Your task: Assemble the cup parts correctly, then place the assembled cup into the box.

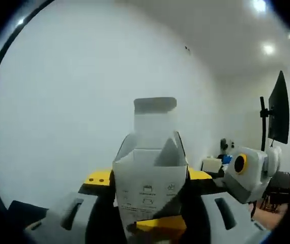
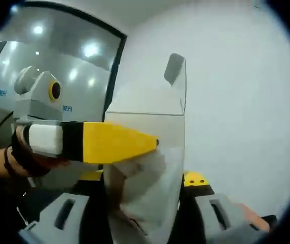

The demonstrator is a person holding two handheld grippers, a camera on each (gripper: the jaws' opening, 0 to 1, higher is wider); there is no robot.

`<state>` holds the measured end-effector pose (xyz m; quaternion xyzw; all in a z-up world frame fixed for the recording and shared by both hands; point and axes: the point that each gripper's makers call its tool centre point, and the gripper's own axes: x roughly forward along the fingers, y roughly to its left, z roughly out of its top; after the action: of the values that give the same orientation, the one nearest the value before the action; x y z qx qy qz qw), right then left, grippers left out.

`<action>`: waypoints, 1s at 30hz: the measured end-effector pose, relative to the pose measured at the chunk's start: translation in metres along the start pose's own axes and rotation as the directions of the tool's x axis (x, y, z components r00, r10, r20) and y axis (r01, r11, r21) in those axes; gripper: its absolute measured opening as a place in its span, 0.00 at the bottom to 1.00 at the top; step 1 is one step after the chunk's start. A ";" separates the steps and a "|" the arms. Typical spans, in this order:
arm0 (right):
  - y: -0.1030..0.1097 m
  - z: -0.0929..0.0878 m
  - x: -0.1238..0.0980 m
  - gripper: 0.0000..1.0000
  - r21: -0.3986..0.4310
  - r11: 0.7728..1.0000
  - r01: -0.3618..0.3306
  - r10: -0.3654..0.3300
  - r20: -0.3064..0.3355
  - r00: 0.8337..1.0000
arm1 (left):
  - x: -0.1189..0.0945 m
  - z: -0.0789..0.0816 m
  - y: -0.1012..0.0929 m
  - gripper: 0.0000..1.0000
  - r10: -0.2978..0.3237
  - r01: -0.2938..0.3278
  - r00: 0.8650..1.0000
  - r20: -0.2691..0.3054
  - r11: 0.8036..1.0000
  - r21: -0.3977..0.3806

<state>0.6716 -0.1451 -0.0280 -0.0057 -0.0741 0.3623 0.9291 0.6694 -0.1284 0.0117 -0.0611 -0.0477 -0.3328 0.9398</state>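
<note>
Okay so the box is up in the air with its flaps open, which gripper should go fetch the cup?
Probably right. The left gripper is clamped on the open-topped box and keeps it upright; the right gripper also closes on the box, so it would release first.

The white box (image 1: 150, 180) stands upright with its top flaps open (small printed icons on its front face).

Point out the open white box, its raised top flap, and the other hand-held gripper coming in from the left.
white box (image 1: 150, 178): left gripper view, printed front panel.
top flap (image 1: 155, 105): left gripper view, flap's upper band.
left hand-held gripper (image 2: 114, 141): right gripper view, yellow jaw.
</note>
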 end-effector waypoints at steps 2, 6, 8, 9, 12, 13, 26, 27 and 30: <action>-0.008 0.003 -0.009 0.53 0.039 0.999 -0.015 0.014 0.022 1.000 | -0.001 -0.002 -0.010 0.61 -0.054 0.054 0.998 -0.016 0.998 -0.032; -0.021 0.003 -0.035 0.53 0.045 0.995 -0.085 0.084 0.027 0.996 | -0.018 0.000 -0.020 0.72 -0.155 0.155 0.988 0.015 0.987 -0.046; -0.025 0.001 -0.047 0.53 0.045 0.994 -0.104 0.102 0.041 0.994 | -0.028 0.004 -0.020 0.73 -0.203 0.206 0.978 0.042 0.975 -0.083; -0.018 -0.002 -0.056 0.53 0.015 0.985 -0.174 0.173 0.046 0.984 | -0.036 0.001 -0.027 0.71 -0.272 0.274 0.962 0.034 0.956 -0.108; -0.007 -0.014 -0.080 0.53 0.042 0.952 -0.304 0.300 0.076 0.951 | -0.051 -0.005 -0.030 0.75 -0.324 0.327 0.945 0.041 0.938 -0.113; -0.003 -0.018 -0.088 0.53 0.056 0.938 -0.341 0.335 0.090 0.938 | -0.053 -0.008 -0.026 0.74 -0.320 0.322 0.947 0.037 0.940 -0.111; -0.008 -0.094 -0.170 0.53 0.225 0.788 -0.573 0.543 0.183 0.819 | -0.070 -0.086 -0.018 0.64 -0.374 0.371 0.927 -0.037 0.926 -0.072; -0.010 -0.104 -0.170 0.53 0.214 0.797 -0.565 0.537 0.180 0.824 | -0.071 -0.094 -0.017 0.63 -0.380 0.377 0.924 -0.033 0.922 -0.087; -0.007 -0.133 -0.172 0.53 0.216 0.786 -0.580 0.559 0.154 0.815 | -0.073 -0.111 -0.016 0.64 -0.388 0.383 0.921 -0.023 0.916 -0.117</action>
<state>0.5706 -0.2605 -0.1817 0.1055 -0.0597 0.6318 0.7656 0.6084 -0.1119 -0.1058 -0.0945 -0.0190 -0.5148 0.8519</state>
